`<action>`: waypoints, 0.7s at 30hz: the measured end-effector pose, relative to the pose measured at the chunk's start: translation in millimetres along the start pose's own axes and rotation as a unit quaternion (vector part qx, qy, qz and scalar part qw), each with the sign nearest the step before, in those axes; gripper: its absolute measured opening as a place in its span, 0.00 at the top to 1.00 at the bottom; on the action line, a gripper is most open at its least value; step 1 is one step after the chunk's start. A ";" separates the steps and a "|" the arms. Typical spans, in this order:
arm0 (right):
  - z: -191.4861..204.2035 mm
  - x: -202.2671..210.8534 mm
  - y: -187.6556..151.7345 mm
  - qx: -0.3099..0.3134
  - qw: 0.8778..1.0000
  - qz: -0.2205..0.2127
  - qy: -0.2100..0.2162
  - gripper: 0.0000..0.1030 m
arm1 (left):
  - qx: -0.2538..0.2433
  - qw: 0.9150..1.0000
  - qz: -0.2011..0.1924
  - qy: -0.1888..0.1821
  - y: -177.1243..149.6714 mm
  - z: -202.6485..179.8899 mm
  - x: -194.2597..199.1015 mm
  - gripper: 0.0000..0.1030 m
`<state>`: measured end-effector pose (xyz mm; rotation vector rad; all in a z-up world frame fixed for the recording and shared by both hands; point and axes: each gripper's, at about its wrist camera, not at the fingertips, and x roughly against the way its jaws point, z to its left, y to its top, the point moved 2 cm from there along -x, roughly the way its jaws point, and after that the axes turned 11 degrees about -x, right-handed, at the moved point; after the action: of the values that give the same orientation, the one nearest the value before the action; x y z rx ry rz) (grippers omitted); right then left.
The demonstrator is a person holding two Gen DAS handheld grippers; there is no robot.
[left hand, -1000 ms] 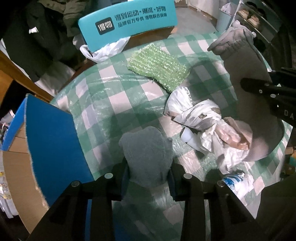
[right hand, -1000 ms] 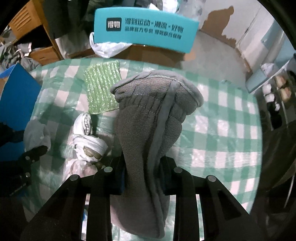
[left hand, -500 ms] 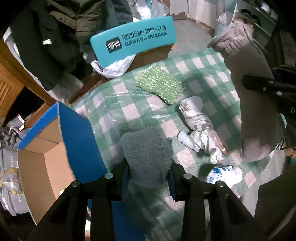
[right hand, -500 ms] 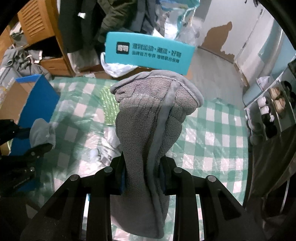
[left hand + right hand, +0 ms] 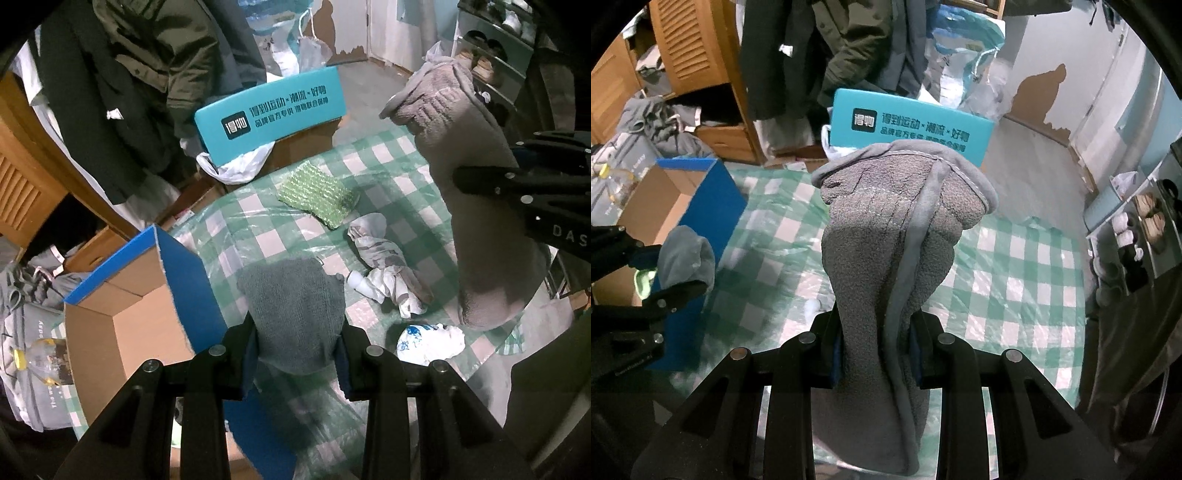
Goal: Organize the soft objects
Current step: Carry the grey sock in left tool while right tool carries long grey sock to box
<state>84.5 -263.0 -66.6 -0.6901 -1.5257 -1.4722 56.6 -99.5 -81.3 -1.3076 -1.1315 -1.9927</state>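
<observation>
The left claw [image 5: 297, 347] is closed on a small grey knitted cloth [image 5: 295, 310], which bulges up between its two black fingers. Below it lies the surface [image 5: 399, 173], covered in a green-and-white checked sheet under clear plastic. The cloth hangs in the air just beside the blue wall of an open cardboard box [image 5: 147, 317], which stands at the surface's left edge.

The right claw [image 5: 875, 354] grips a long grey fleece sock [image 5: 894, 258] around its middle; the ribbed cuff flares out above the fingers and the toe end droops below them. From the left wrist view the same sock [image 5: 476, 206] hangs clear of the surface on the right.

On the surface lie a green sparkly sponge cloth [image 5: 317, 194], a crumpled white-and-grey bundle [image 5: 388, 273] near the centre, and a white wrapper with blue print [image 5: 430, 341] near the edge. Beyond the surface stands a teal box with printed lettering [image 5: 269, 114], and dark coats [image 5: 155, 74] hang behind it.
</observation>
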 end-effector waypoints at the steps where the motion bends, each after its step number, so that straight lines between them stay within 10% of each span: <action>1: 1.4 1.4 0.2 0.001 1.000 -0.001 0.001 0.75 | 0.000 1.000 -0.002 0.002 -0.9 0.7 2.6 0.66; 21: 51.8 15.6 12.6 0.034 0.999 -0.013 0.039 0.75 | 0.033 0.999 -0.012 0.021 -29.0 33.5 26.0 0.66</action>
<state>77.2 -213.6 -42.2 -0.5673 -1.5229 -1.4428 40.2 -54.8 -61.8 -1.2185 -1.1864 -1.9736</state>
